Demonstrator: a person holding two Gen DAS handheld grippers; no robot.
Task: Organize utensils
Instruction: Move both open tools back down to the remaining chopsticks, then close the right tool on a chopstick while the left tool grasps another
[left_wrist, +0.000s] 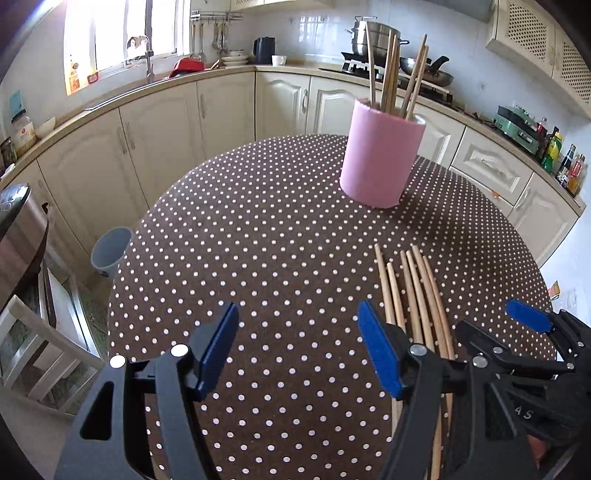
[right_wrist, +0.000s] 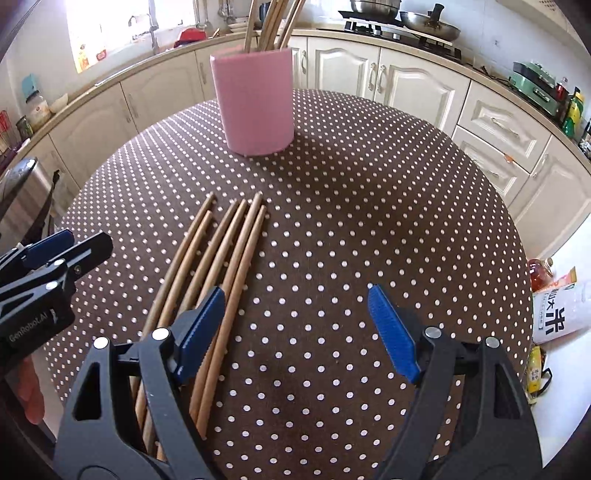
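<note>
Plainly, both tongs gape wide and empty: left (left_wrist: 297, 347), marked "GenRobot.AI", and right (right_wrist: 295, 328), above loose chopsticks (right_wrist: 221, 266) near the pink holder (right_wrist: 255, 103).

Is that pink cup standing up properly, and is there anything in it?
Upright and partly filled. The pink cup stands on its base on the dotted table, with several wooden chopsticks sticking up out of its open top.

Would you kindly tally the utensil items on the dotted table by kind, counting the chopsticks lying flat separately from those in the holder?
Loose chopsticks lying flat on the table: 6
Chopsticks standing in the holder: at least 5, since overlaps hide any others
Pink holder: 1
Total: at least 12
</note>
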